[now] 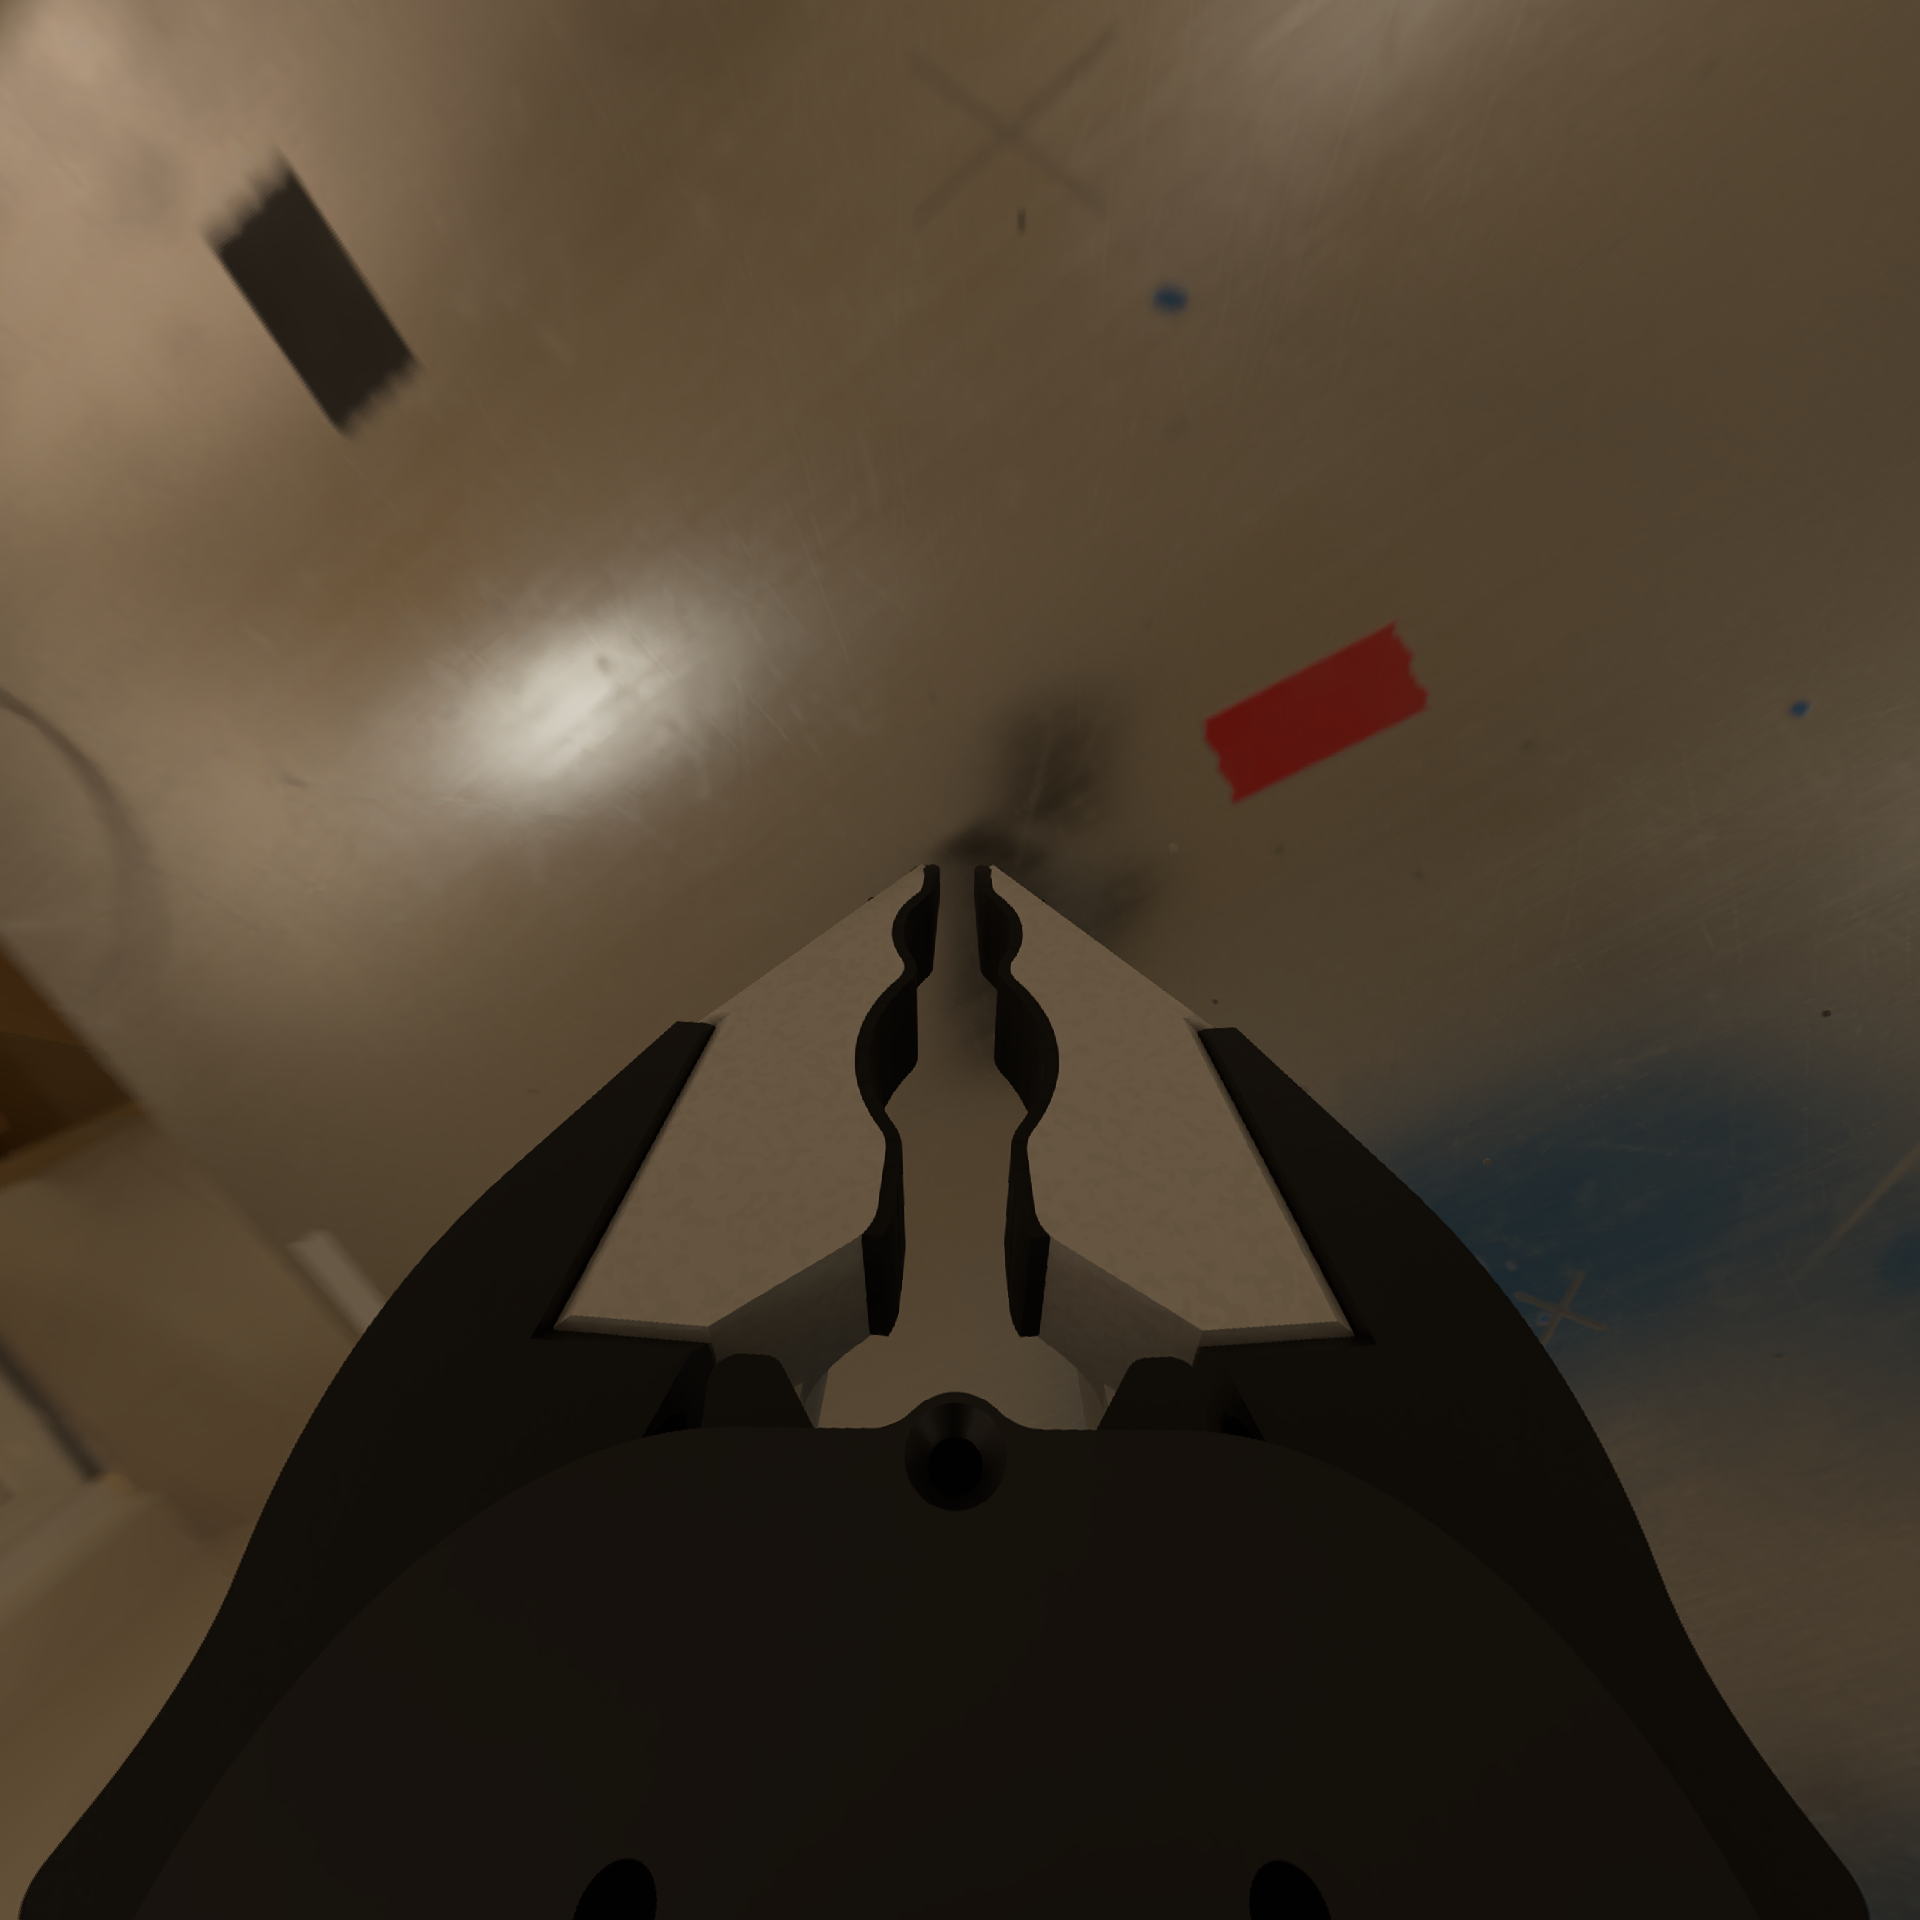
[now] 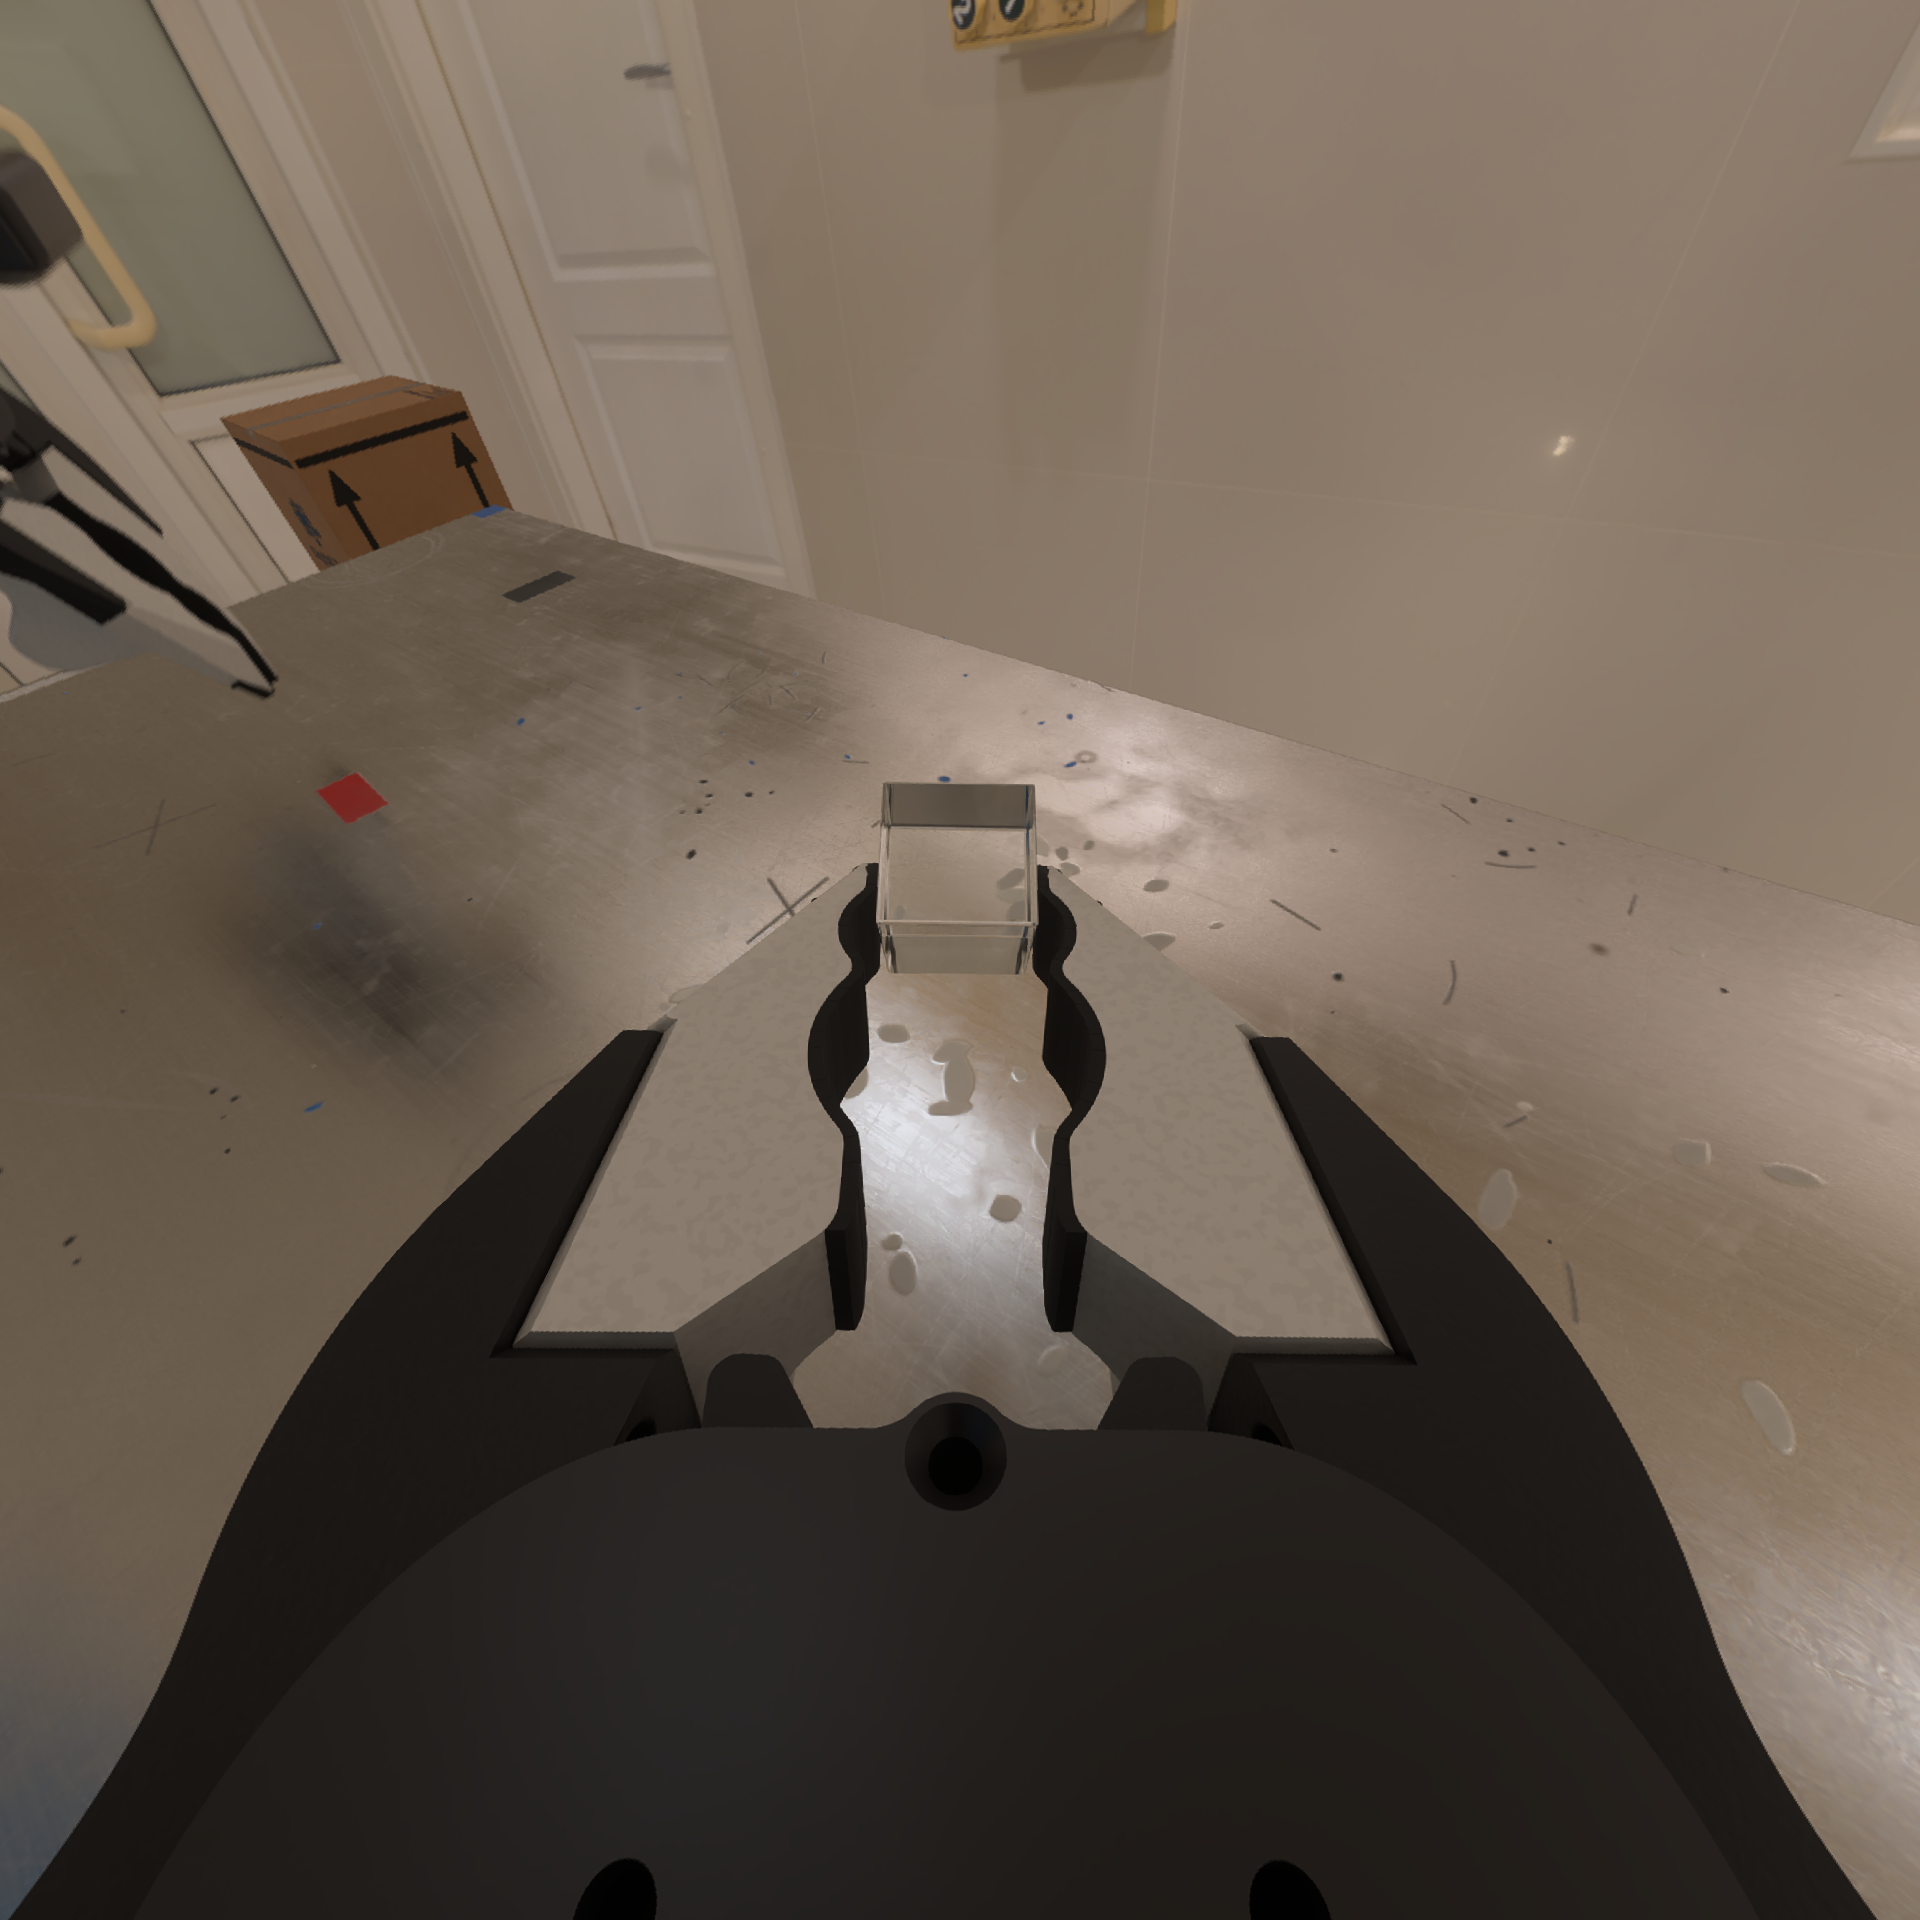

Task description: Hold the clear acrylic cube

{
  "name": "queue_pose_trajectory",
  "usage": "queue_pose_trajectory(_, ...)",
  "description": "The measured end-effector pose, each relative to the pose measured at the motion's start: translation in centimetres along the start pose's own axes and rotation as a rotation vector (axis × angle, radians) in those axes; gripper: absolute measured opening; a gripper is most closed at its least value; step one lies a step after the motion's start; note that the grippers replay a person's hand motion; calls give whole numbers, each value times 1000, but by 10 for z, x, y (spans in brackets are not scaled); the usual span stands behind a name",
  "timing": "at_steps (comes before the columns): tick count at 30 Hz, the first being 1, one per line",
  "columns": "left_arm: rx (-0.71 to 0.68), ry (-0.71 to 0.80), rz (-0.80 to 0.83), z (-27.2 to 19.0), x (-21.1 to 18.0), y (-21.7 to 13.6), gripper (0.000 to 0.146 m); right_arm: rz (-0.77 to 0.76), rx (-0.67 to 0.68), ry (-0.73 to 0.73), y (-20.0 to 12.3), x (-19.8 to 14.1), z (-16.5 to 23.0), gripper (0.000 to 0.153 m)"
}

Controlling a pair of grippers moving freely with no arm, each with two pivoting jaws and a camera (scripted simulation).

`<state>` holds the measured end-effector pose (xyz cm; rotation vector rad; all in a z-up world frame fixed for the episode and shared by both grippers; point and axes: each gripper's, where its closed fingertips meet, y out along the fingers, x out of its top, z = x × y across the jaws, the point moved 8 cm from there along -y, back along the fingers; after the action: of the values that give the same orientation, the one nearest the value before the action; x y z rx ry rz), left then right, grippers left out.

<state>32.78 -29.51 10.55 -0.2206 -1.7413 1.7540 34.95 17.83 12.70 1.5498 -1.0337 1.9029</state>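
The clear acrylic cube [image 2: 956,883] sits between the fingertips of my right gripper [image 2: 956,904], over the scuffed metal table [image 2: 1351,1039]. Both fingers press against its left and right sides, so the gripper is shut on it. I cannot tell whether the cube rests on the table or hangs just above it. My left gripper [image 1: 956,871] points down at the table with its tips close to the surface. Its jaws are nearly together with nothing between them. It also shows in the right wrist view [image 2: 255,681], far left, well away from the cube.
A red tape patch [image 1: 1314,712] [image 2: 351,798] and a black tape patch [image 1: 312,291] [image 2: 537,587] lie flat on the table. A cardboard box [image 2: 364,468] stands past the table's far left edge by a white door [image 2: 644,312]. A beige wall [image 2: 1455,416] runs behind the far edge.
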Motion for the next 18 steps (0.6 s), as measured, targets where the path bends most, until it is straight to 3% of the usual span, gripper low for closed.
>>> queue_pose_trajectory(4,62,157,-175,-10,57,-48,6,-6,21,3,0,1,4,28)
queue_pose_trajectory(8,-174,404,-360,-74,162,-78,6,11,39,-26,2,-1,11,28)
queue_pose_trajectory(14,-503,775,-246,-217,302,-12,7,30,8,-116,0,-3,21,28)
queue_pose_trajectory(18,-471,904,-128,-270,349,49,7,40,12,-137,0,-6,24,28)
